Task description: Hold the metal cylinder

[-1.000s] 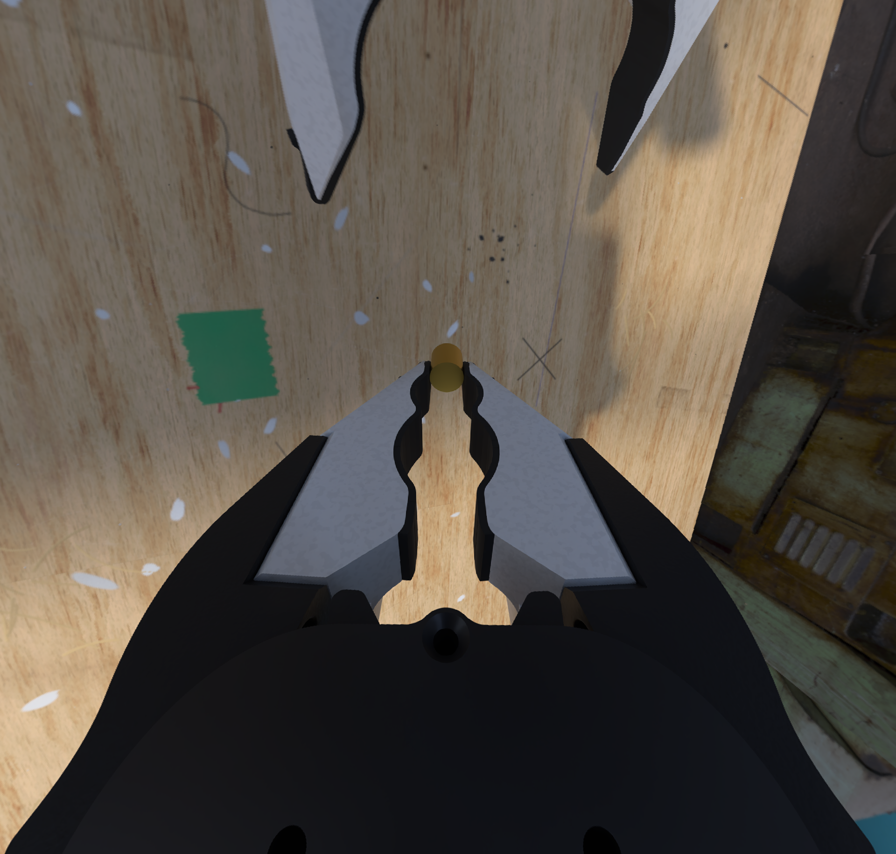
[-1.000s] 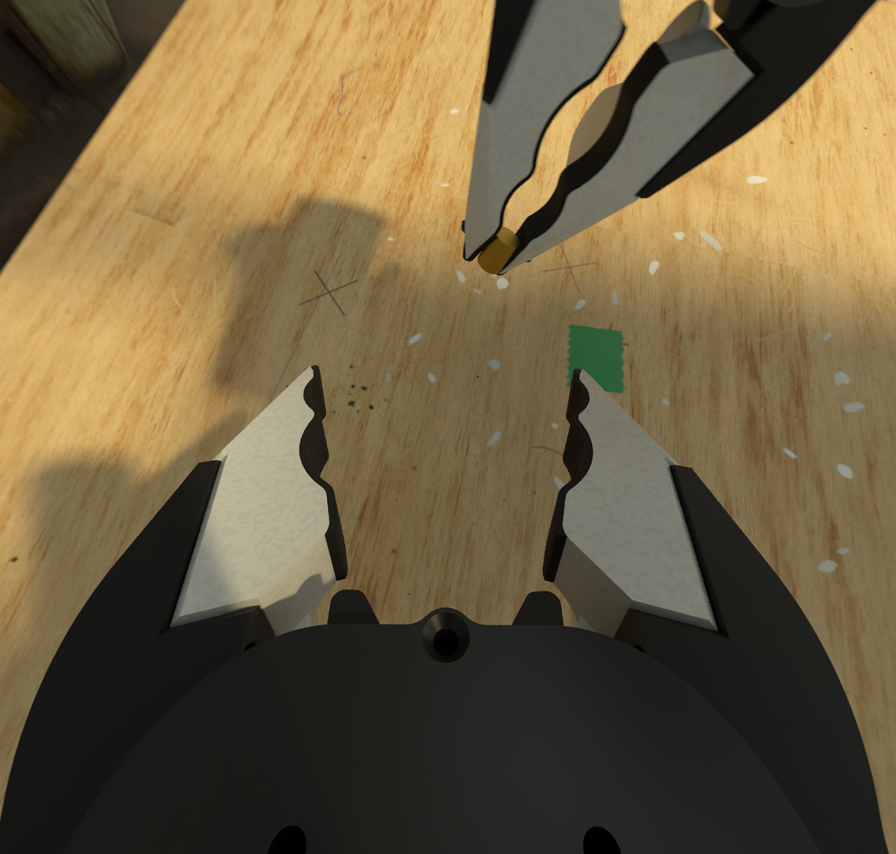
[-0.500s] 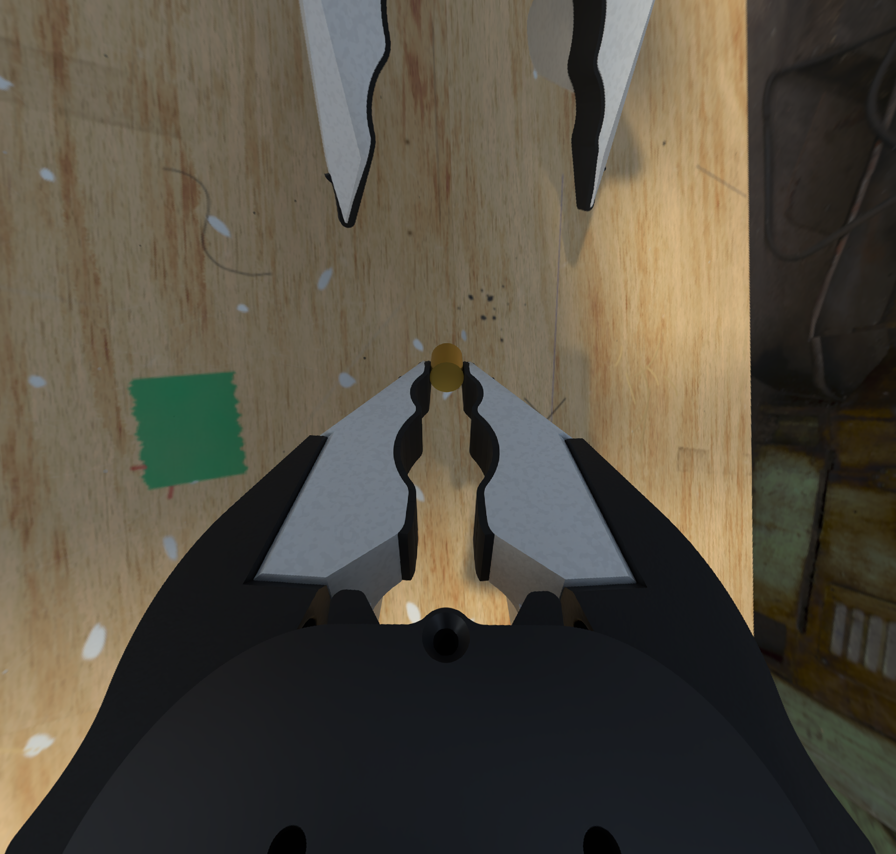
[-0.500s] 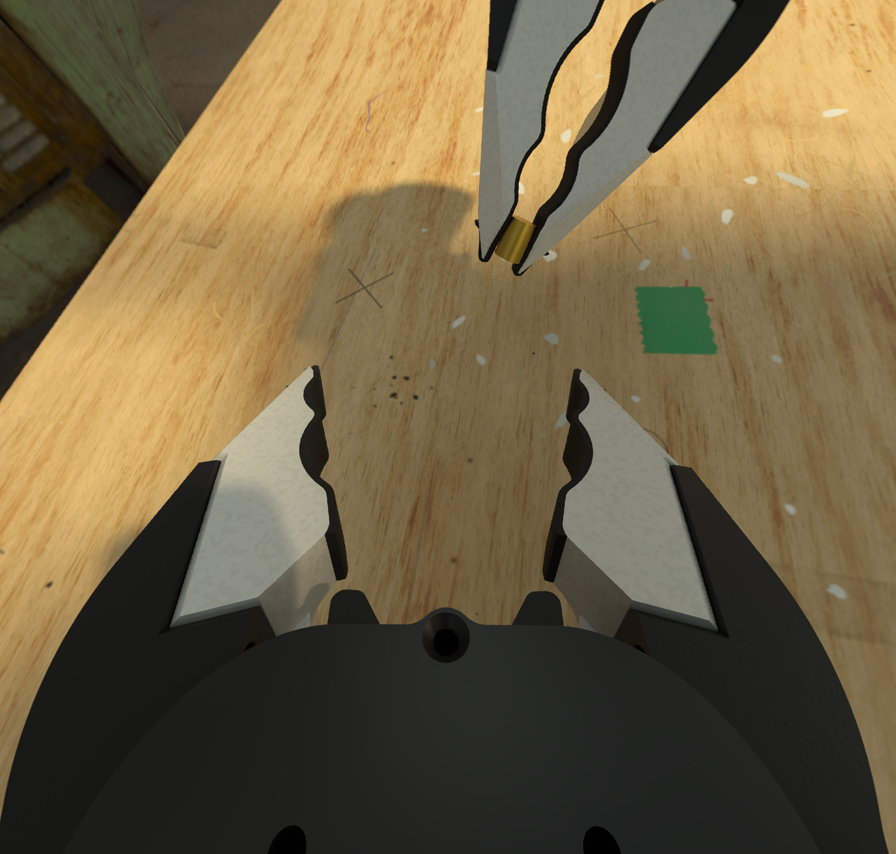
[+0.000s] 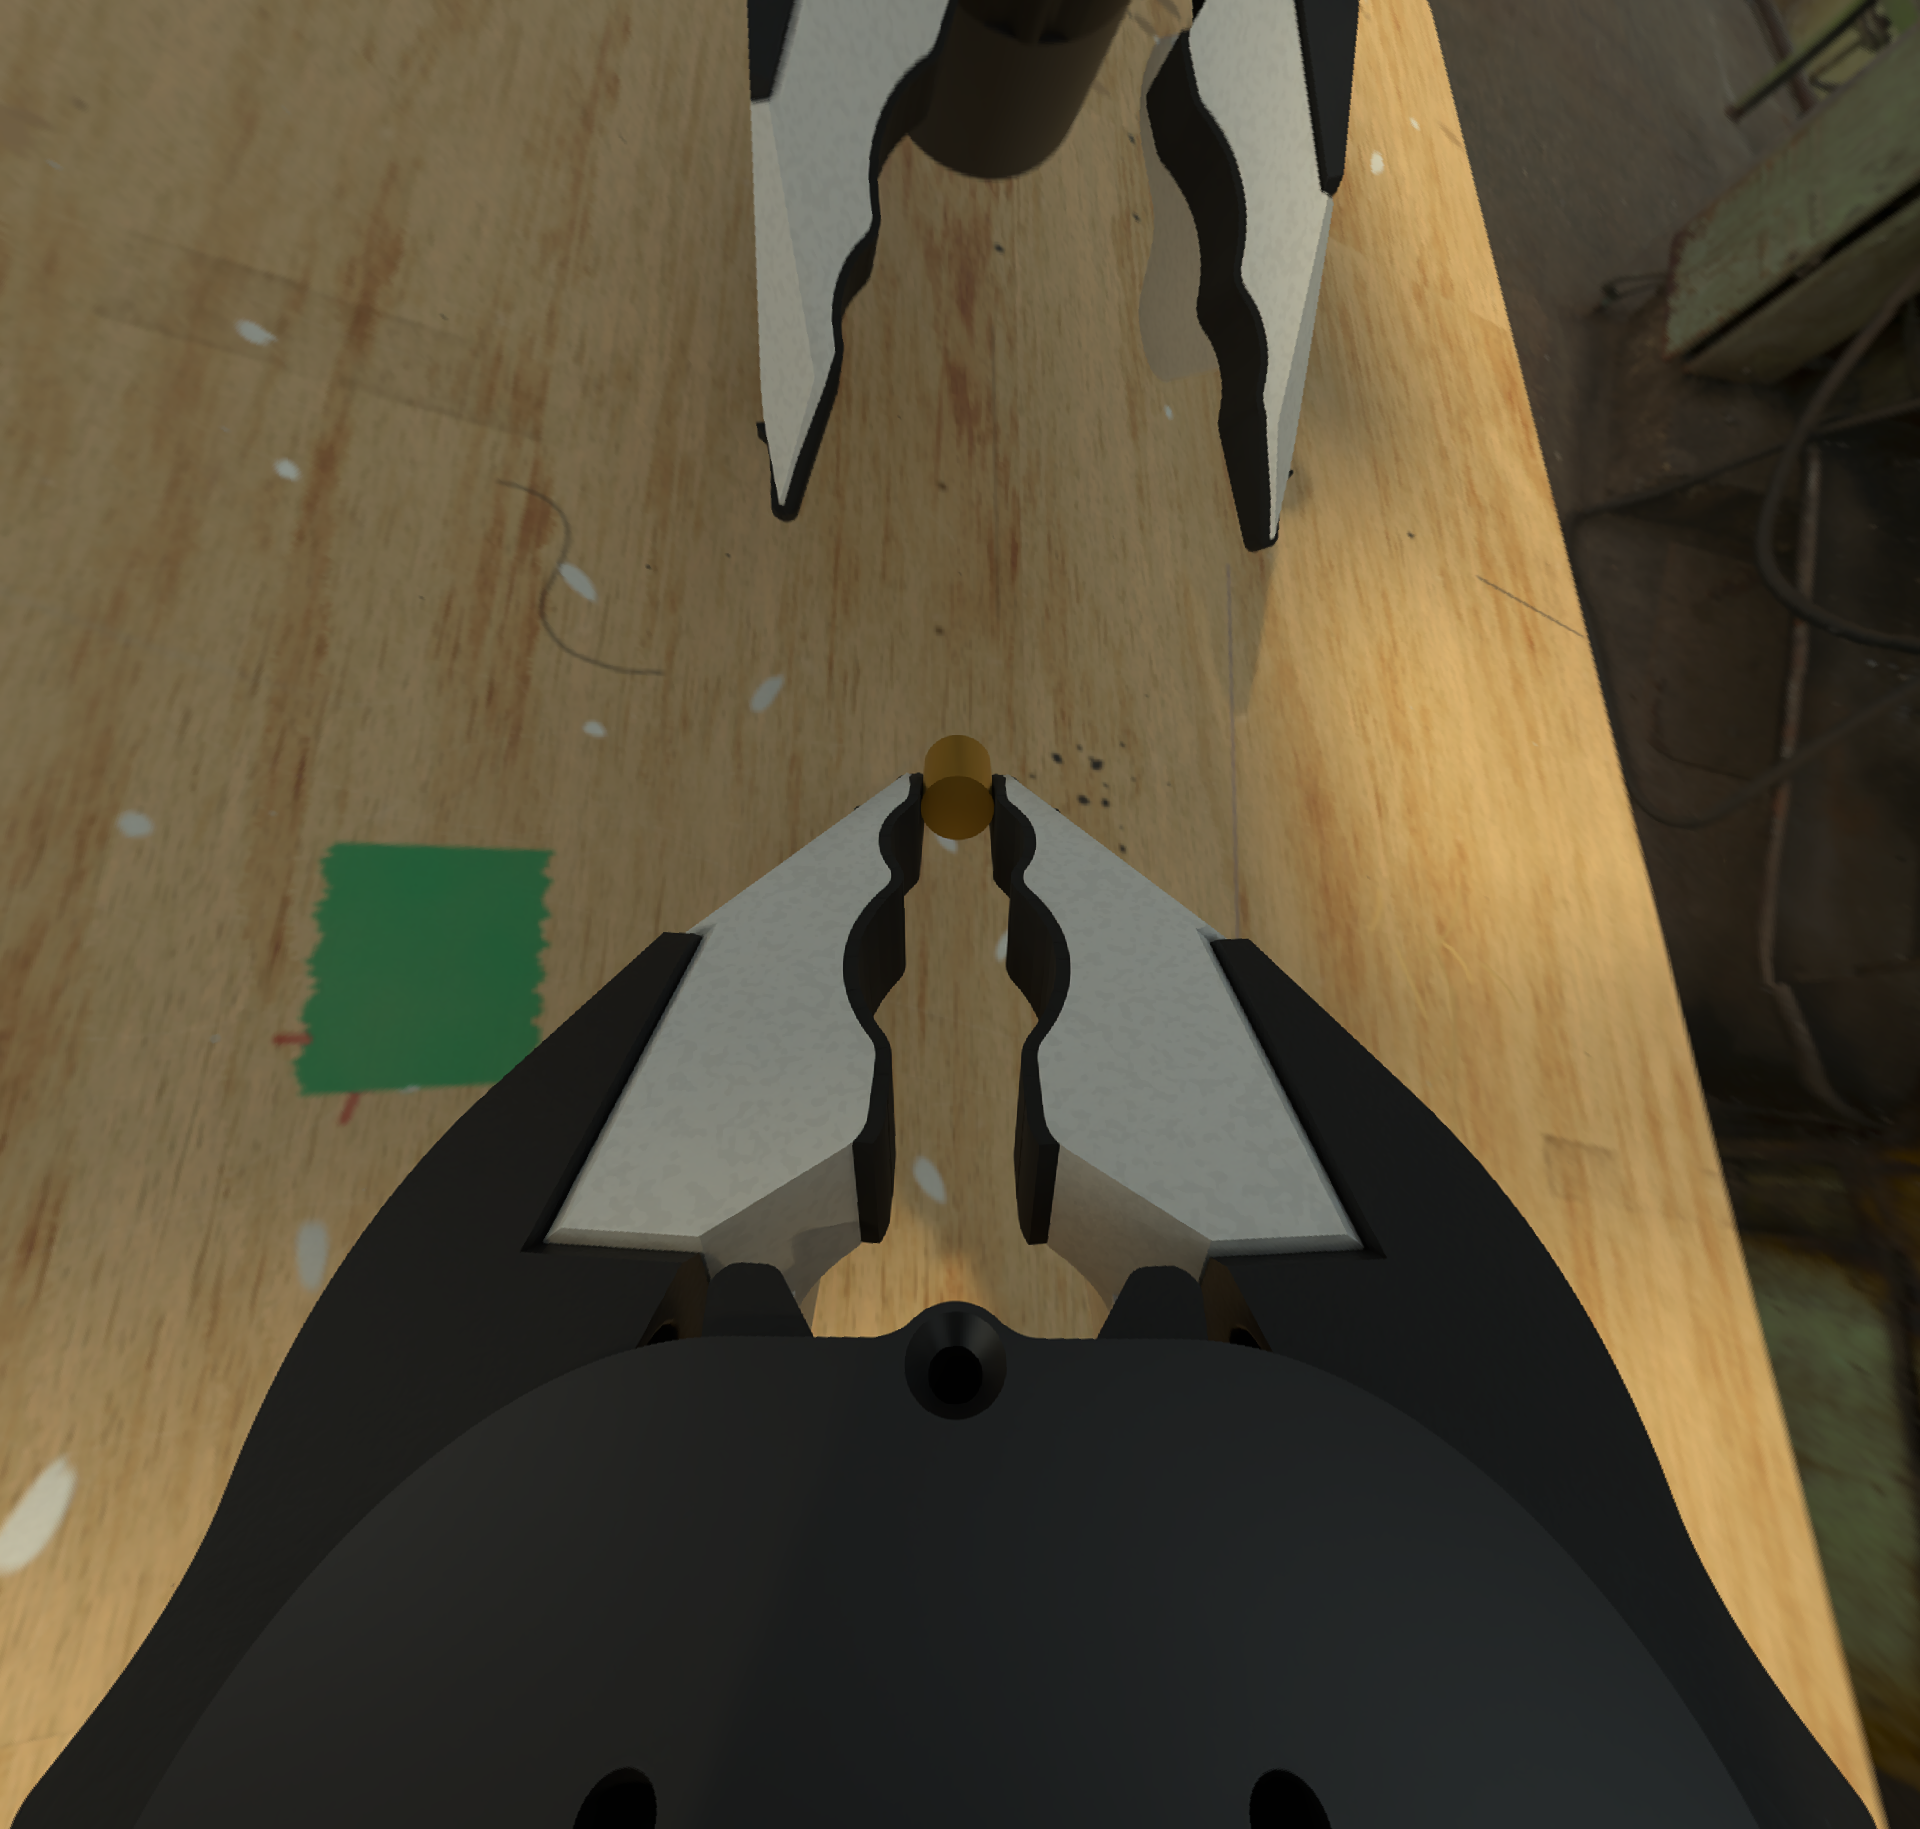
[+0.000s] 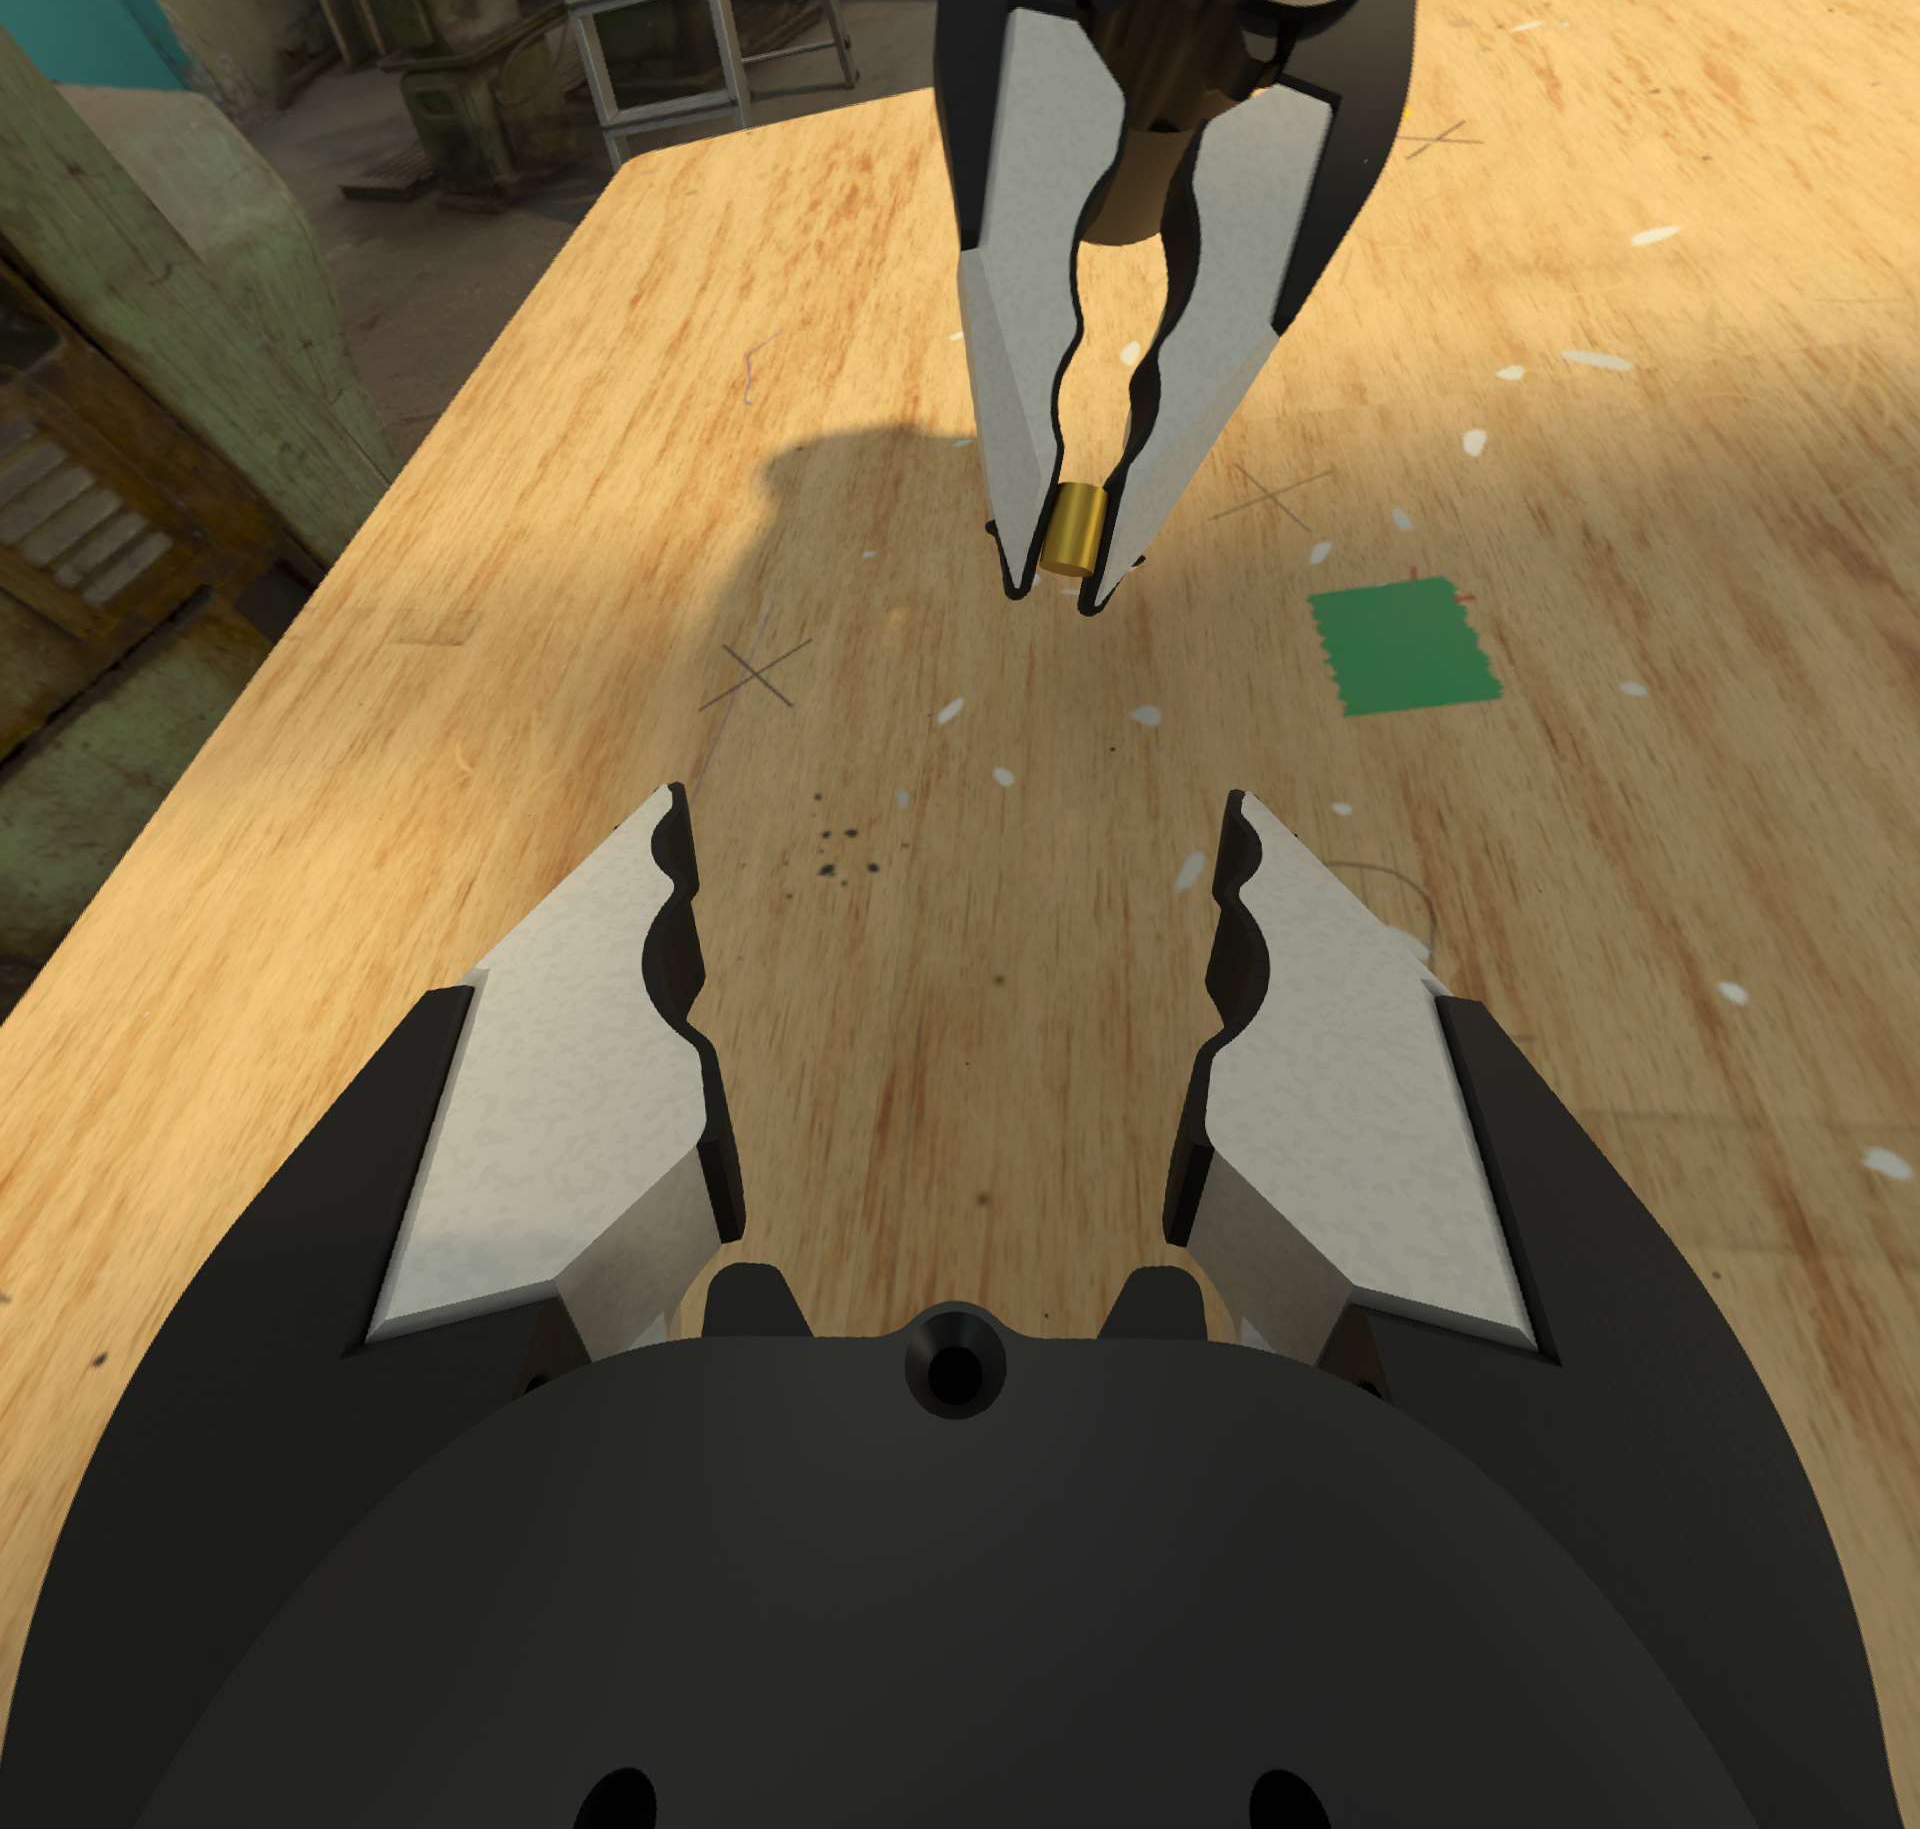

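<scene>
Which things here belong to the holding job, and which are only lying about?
Job: metal cylinder, pinched at the tips of the left gripper.

Lying about: right gripper, open and empty; green patch, pencil crosses and white flecks on the wooden table.

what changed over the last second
Nothing was taken hold of or let go. The left gripper stayed shut on the cylinder and carried it up off the table; in the right wrist view it now hangs clear above the wood. The right gripper stayed open and empty, now squarely facing the left. The green patch did not move.
</scene>
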Robot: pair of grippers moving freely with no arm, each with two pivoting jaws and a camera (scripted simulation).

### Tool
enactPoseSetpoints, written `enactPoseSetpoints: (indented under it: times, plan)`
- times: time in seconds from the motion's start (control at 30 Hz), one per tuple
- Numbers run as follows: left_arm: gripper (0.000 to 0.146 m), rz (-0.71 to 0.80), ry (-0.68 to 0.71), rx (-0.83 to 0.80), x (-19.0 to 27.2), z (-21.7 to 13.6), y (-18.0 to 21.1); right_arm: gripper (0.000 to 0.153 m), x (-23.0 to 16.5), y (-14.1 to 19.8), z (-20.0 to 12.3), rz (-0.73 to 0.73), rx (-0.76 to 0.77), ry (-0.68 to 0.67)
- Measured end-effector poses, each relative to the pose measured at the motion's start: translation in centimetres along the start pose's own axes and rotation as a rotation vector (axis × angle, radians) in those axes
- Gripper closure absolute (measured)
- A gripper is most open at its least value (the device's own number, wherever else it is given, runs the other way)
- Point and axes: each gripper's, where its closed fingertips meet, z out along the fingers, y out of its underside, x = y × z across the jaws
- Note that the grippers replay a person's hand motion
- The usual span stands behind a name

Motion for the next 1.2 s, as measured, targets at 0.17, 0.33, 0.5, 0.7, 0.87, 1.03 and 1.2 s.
enactPoseSetpoints:
  times: [0.17, 0.33, 0.5, 0.7, 0.87, 1.03, 1.2]
  plan:
    - [0.134, 0.171, -0.156, 0.0, -0.8, 0.7, 0.2, 0.052, 0.5, 0.6, 0.3, 0.024, -0.014, 0.008]
    - [0.134, 0.297, -0.241, -0.047, -1.1, 1.4, 0.6, 0.052, 0.7, 1.0, 0.6, 0.039, -0.03, 0.014]
    - [0.134, 0.39, -0.312, -0.094, -1.4, 1.7, 0.7, 0.052, 0.8, 1.3, 0.6, 0.052, -0.029, 0.01]
    - [0.134, 0.286, -0.258, -0.017, -1.4, 1.5, 0.2, 0.052, 0.8, 1.1, 0.3, 0.048, 0.0, 0.002]
    - [0.134, 0.183, -0.249, 0.018, -1.8, 1.6, -0.1, 0.052, 1.0, 1.1, 0.2, 0.039, 0.003, 0.021]
    - [0.134, 0.075, -0.19, 0.124, -1.8, 1.6, -0.6, 0.052, 1.1, 0.9, -0.1, 0.043, 0.023, 0.022]
    - [0.134, 0.007, -0.168, 0.171, -1.5, 1.3, -1.8, 0.052, 1.4, -0.1, -0.9, 0.075, 0.119, -0.001]
